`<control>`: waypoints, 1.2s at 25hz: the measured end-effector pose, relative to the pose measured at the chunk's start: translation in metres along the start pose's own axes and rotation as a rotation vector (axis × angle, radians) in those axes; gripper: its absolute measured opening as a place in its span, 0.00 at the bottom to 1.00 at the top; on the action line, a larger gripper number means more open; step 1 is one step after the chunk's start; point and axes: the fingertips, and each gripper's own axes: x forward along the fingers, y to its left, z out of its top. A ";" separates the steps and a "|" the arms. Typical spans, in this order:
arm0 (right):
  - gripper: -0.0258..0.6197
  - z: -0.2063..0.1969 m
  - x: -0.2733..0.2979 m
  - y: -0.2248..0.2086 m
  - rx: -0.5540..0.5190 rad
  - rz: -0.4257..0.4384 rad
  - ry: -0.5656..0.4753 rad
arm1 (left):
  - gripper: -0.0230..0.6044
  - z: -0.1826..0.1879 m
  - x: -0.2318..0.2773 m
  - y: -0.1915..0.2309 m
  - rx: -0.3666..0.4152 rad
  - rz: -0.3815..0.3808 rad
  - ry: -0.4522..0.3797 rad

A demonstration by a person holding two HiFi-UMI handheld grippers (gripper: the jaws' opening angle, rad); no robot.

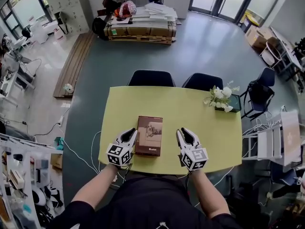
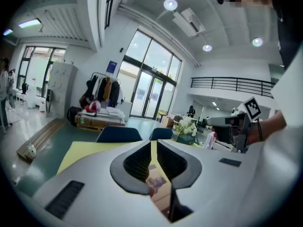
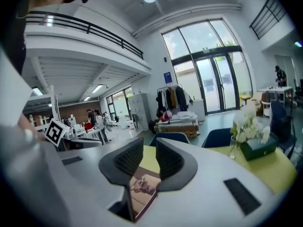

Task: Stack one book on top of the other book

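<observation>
One book (image 1: pixel 148 136): lying on surface (image 1: pixel 190 109), likely already topping the other.
Left gripper (image 1: pixel 130 134), right gripper (image 1: pixel 185 134): hovering, fingers parted, empty.
Next: withdrawing.

Bright, even daylight; fisheye warp, dark corners.

Print on book (image 1: pixel 148 136) illegible (tiny)
</observation>
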 end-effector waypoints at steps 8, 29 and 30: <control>0.09 0.112 -0.056 0.056 -0.142 -0.001 -0.194 | 0.05 0.117 -0.030 -0.097 0.145 -0.128 -0.213; 0.06 0.133 -0.077 0.086 -0.109 -0.004 -0.231 | 0.05 0.161 -0.051 -0.155 0.181 -0.173 -0.299; 0.06 0.134 -0.077 0.085 -0.107 -0.011 -0.236 | 0.05 0.161 -0.052 -0.155 0.183 -0.168 -0.299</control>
